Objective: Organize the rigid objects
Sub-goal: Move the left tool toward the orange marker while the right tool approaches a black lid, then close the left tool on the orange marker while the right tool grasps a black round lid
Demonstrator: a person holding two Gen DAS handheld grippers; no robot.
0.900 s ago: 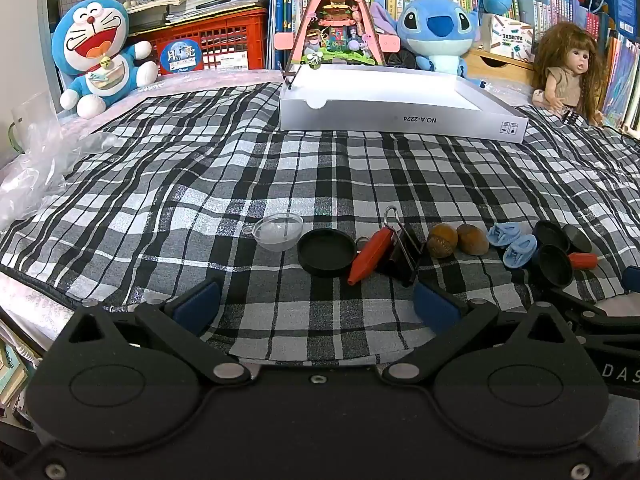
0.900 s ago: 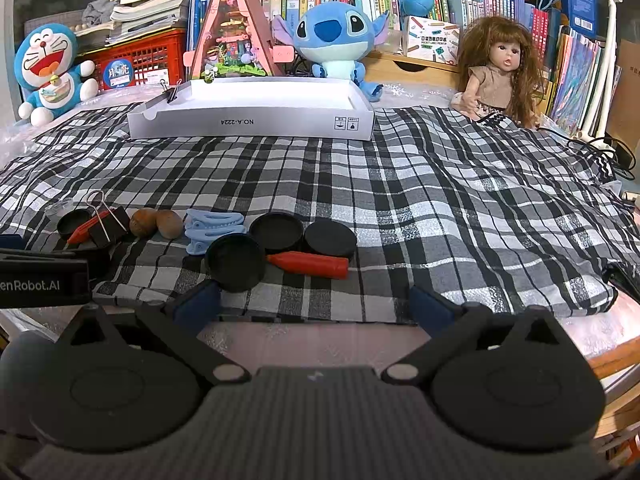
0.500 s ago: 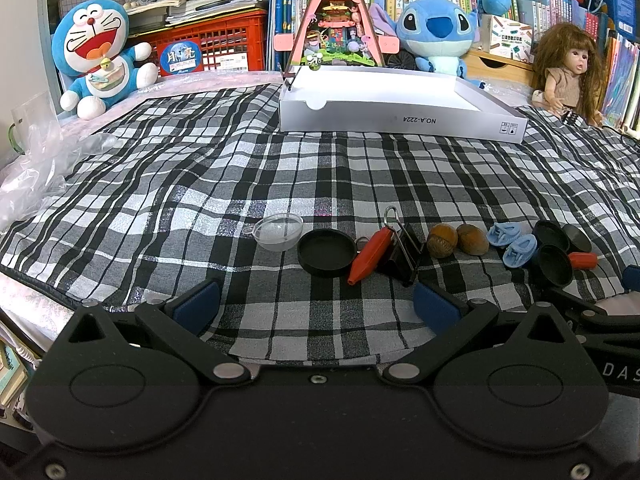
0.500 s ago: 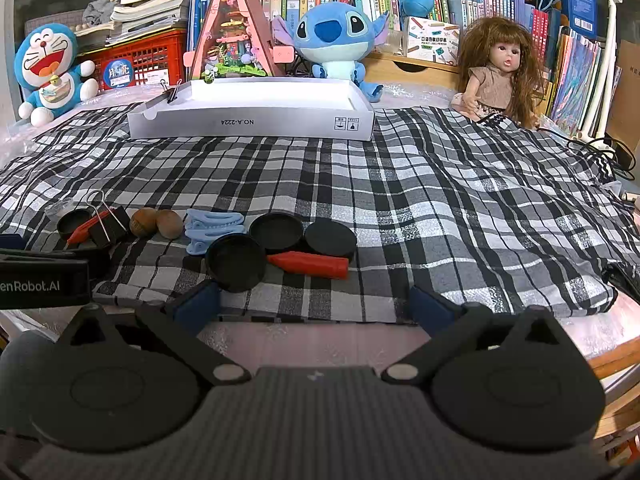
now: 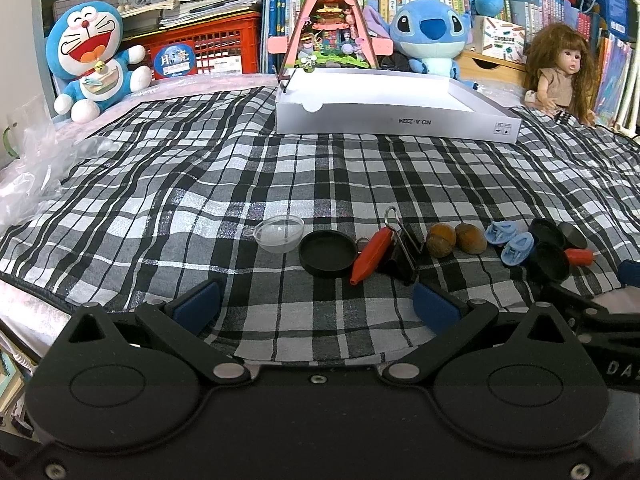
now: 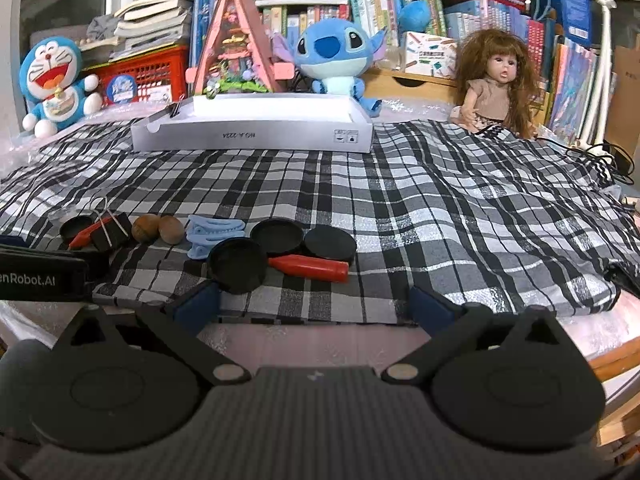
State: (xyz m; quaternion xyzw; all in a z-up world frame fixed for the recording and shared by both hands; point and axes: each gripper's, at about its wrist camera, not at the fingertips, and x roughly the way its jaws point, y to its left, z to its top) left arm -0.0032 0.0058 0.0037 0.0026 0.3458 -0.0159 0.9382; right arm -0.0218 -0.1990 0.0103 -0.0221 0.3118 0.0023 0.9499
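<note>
A row of small objects lies near the front edge of the plaid cloth [image 5: 320, 168]: a clear dish [image 5: 279, 234], a black lid [image 5: 328, 253], a red cone [image 5: 371, 254], a black binder clip [image 5: 402, 254], two brown nuts [image 5: 454, 239] and blue toy shoes [image 5: 510, 240]. In the right wrist view several black lids [image 6: 276, 248] and another red cone [image 6: 310, 267] lie just ahead. My left gripper [image 5: 316, 306] is open, short of the black lid. My right gripper [image 6: 314, 306] is open, short of the cone. A white box [image 5: 394, 114] stands at the back.
Plush toys [image 5: 90, 64], a doll [image 6: 496, 84], a red crate [image 5: 208, 50] and books line the back. Crumpled clear plastic [image 5: 36, 160] lies at the left. The table's front edge runs just under my grippers. A cable [image 6: 592, 160] trails at the right.
</note>
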